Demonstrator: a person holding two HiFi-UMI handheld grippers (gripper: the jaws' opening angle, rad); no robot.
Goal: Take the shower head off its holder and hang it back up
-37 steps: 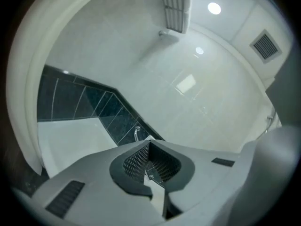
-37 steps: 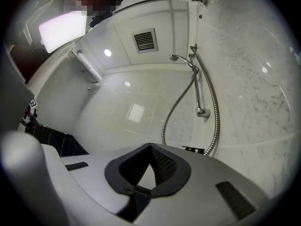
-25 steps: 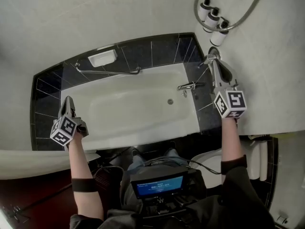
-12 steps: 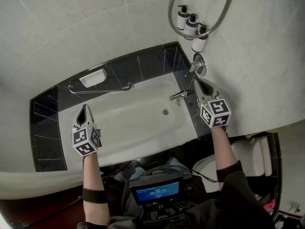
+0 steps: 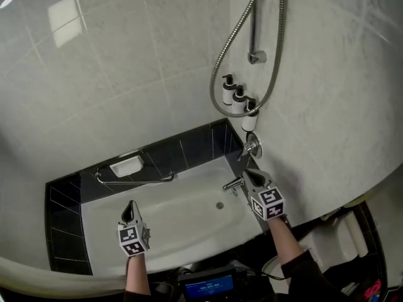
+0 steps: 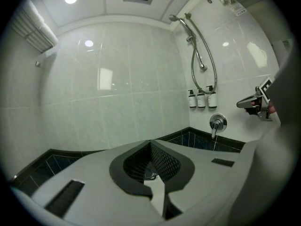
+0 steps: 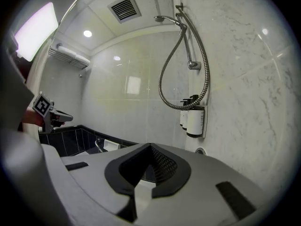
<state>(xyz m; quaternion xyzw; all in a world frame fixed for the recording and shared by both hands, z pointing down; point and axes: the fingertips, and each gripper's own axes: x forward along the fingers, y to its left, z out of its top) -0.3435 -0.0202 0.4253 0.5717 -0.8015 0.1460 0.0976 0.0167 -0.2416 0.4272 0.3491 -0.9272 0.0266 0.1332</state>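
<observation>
The chrome shower head (image 6: 175, 18) hangs in its holder at the top of the wall rail (image 5: 254, 17); it also shows in the right gripper view as the shower head (image 7: 162, 18). Its metal hose (image 5: 220, 61) loops down the wall. In the head view the shower head lies beyond the top edge. My left gripper (image 5: 129, 207) is shut and empty over the bathtub (image 5: 94, 212). My right gripper (image 5: 247, 172) is shut and empty, just below the mixer valve (image 5: 252, 147). Both are far below the shower head.
Three pump bottles (image 5: 238, 99) hang under the hose loop. A tub spout (image 5: 232, 184) sticks out beside my right gripper. A grab bar (image 5: 135, 178) and soap dish (image 5: 126, 167) line the far tub edge. A toilet (image 5: 334, 238) stands at lower right.
The view has tilted up, bringing the rail and hose into sight. My right gripper has sunk away from the valve. My left gripper has shifted right over the tub. Both jaws stayed shut.
</observation>
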